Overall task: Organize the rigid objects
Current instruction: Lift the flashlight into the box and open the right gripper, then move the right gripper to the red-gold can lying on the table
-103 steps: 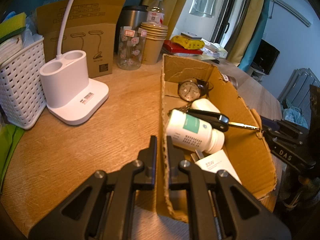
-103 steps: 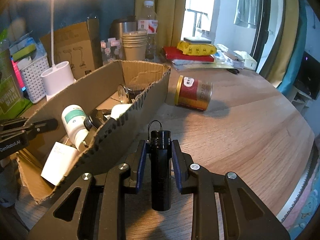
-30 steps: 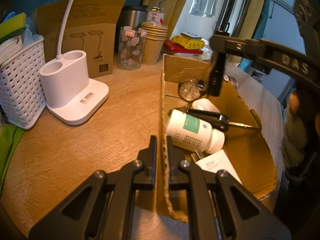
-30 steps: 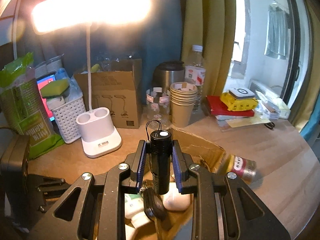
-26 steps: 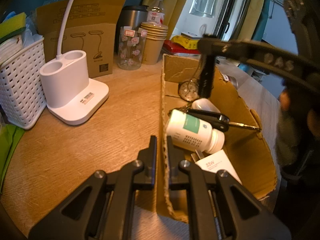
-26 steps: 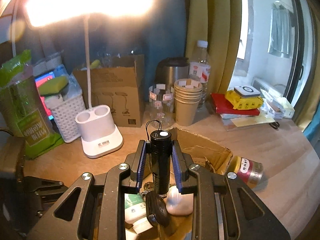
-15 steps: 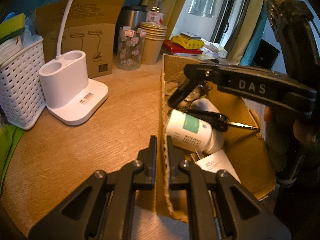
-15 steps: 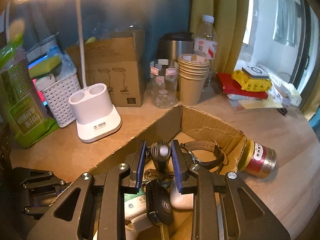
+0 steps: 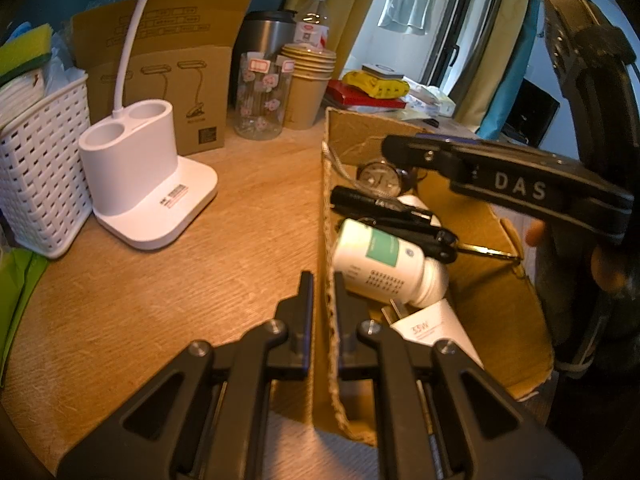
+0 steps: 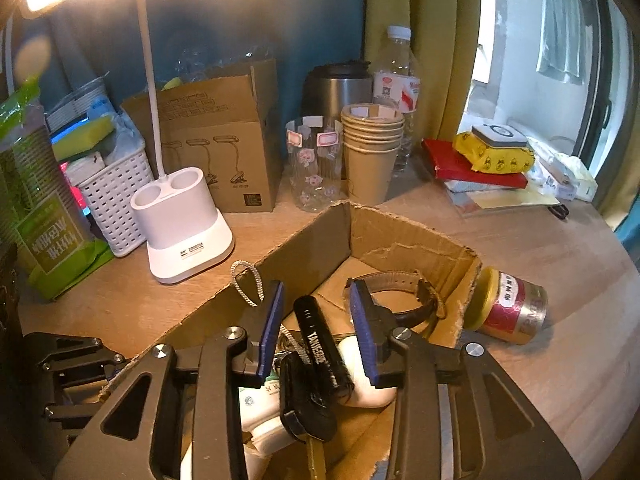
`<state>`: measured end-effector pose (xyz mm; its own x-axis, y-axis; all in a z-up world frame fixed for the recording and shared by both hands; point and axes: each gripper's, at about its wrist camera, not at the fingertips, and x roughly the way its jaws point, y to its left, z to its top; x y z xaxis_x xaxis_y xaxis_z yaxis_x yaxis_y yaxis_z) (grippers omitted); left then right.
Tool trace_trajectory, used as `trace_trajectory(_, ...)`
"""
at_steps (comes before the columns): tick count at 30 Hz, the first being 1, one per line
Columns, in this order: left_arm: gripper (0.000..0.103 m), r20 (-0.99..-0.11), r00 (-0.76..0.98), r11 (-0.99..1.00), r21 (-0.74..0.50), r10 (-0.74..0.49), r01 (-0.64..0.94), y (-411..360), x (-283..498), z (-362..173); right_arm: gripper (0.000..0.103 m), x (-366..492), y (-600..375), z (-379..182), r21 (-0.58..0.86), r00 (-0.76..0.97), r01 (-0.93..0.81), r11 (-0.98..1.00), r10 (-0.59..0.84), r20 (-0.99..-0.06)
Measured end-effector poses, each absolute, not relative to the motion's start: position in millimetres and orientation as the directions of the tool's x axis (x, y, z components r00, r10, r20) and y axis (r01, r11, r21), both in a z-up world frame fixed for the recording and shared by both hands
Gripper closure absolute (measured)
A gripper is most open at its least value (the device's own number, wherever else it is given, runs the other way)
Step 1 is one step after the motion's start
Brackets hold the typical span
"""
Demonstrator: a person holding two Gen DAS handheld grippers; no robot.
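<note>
The right gripper (image 10: 318, 334) is seen spread wide above the cardboard box (image 10: 408, 240), its 2 blue pads clear of everything. The black flashlight (image 10: 324, 350) lies directly between and below those pads, touching neither, so it is judged released. It rests tilted on the white case (image 10: 366, 386) and the car key (image 10: 304, 408), because the box floor beneath the gripper is already crowded.

The left gripper (image 9: 320, 300) is clenched on the box's near wall (image 9: 326, 240), 1 finger outside and 1 inside. The hold is judged to be there to keep the box from sliding while things are dropped in. Just ahead of it, inside the wall, lies the white pill bottle (image 9: 384, 266), with the flashlight (image 9: 376, 204) beyond that and the wristwatch (image 9: 380, 178) farther still.

To the right of the right gripper, outside the box and touching its torn corner, a red-and-gold can (image 10: 510, 306) lies on its side; it is judged the next thing to be fetched. Open tabletop (image 10: 560, 380) is left on that side for an approach. The torn corner rises between gripper and can, so a lift straight up before any sideways travel would be needed. Ahead of the left gripper and to its left, the lamp base (image 9: 148, 188) stands well apart from the box.
</note>
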<state>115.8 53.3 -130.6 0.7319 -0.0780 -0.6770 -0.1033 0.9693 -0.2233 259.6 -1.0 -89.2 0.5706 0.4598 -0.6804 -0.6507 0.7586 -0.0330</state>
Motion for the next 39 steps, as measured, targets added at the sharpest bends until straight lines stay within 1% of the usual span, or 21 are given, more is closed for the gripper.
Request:
trace_trajectory(2, 0.094, -0.677, 0.732, 0.969, -0.223, -0.078, -0.103, 53, 116, -131, 0.066, 259, -6, -86, -0.031, 0.582, -0.640, 0.768, 0.458, -0.672)
trace_trajectory(6, 0.094, -0.677, 0.732, 0.969, -0.223, -0.078, -0.103, 53, 116, -131, 0.054, 259, -19, -76, -0.023, 0.602, -0.624, 0.781, 0.462, -0.651)
trace_trajectory(9, 0.094, -0.677, 0.732, 0.969, -0.223, -0.078, -0.103, 53, 116, -131, 0.050, 259, -31, -67, -0.019, 0.627, -0.603, 0.798, 0.459, -0.629)
trace_trajectory(22, 0.094, -0.677, 0.732, 0.969, -0.223, -0.078, -0.103, 53, 116, -131, 0.047, 272, -80, -54, 0.010, 0.694, -0.505, 0.863, 0.413, -0.590)
trace_trajectory(26, 0.094, -0.677, 0.732, 0.969, -0.223, -0.078, -0.103, 53, 116, -131, 0.042, 278, -92, -56, 0.008, 0.713, -0.468, 0.884, 0.383, -0.588)
trace_trajectory(33, 0.094, -0.677, 0.732, 0.969, -0.223, -0.078, -0.103, 53, 116, -131, 0.037, 294, -117, -64, 0.016, 0.745, -0.393, 0.919, 0.329, -0.580)
trace_trajectory(39, 0.094, -0.677, 0.732, 0.969, -0.223, -0.078, -0.103, 53, 116, -131, 0.036, 305, -130, -71, 0.022, 0.763, -0.357, 0.934, 0.305, -0.570)
